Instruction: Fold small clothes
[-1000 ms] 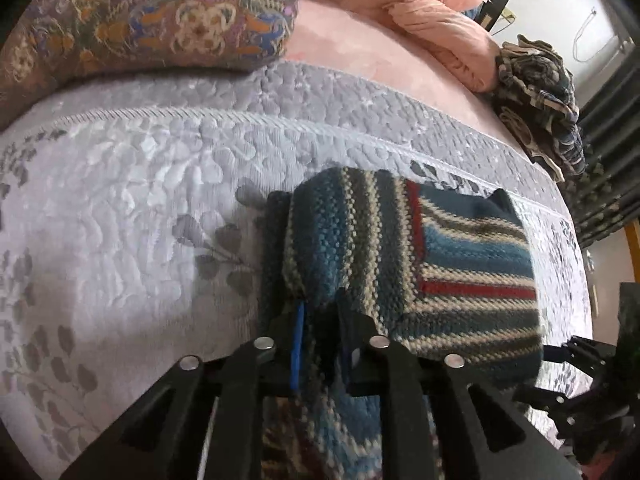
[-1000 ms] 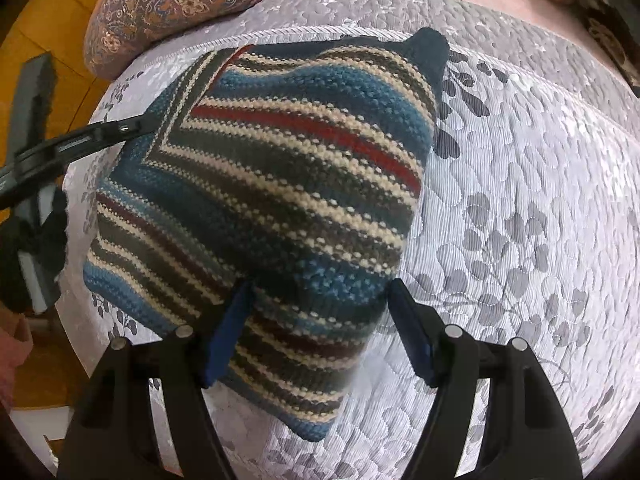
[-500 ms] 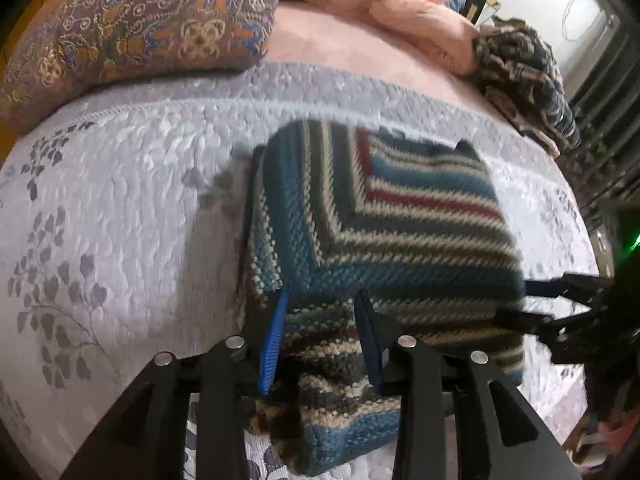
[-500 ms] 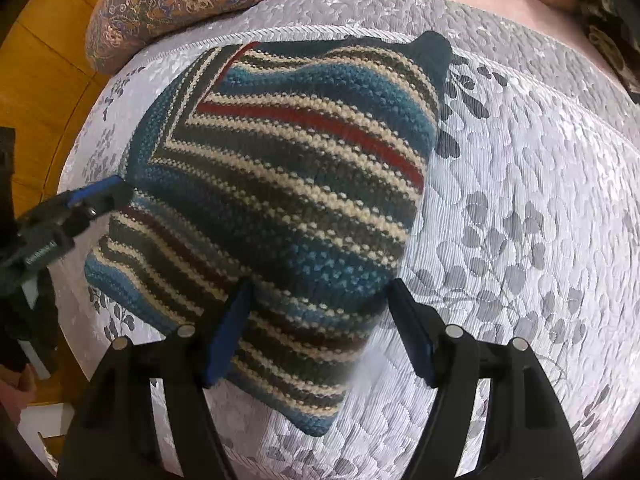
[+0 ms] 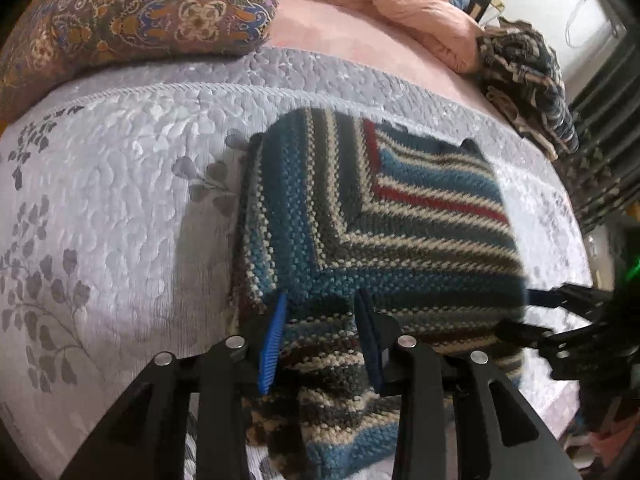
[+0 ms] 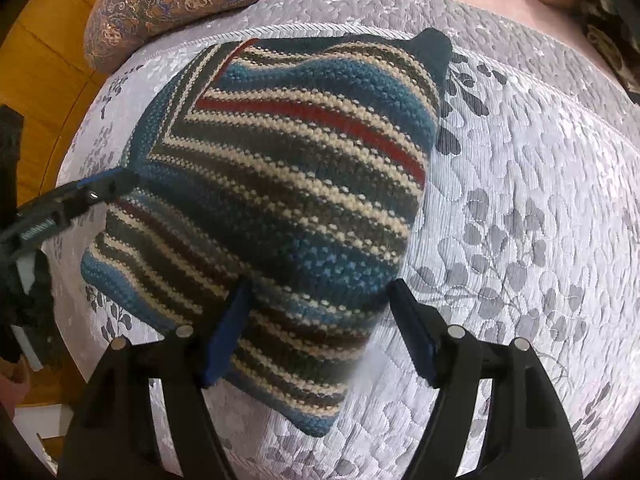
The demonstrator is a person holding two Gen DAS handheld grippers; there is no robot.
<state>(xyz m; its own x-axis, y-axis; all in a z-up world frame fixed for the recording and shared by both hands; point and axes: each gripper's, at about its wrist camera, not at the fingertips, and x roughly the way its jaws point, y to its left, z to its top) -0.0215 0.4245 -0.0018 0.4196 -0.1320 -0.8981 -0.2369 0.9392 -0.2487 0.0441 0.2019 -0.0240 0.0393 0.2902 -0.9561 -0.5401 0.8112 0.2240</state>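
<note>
Striped knitted garment (image 5: 372, 240) lies folded at frame centre on the grey quilt (image 5: 112, 208). Left gripper (image 5: 320, 320) and right gripper (image 6: 320, 304) both stand apart, holding nothing; no writing is readable.

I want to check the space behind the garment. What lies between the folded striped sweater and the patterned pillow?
Only bare grey quilted bedspread lies between the striped sweater and the patterned pillow; both wrist views show it.
</note>
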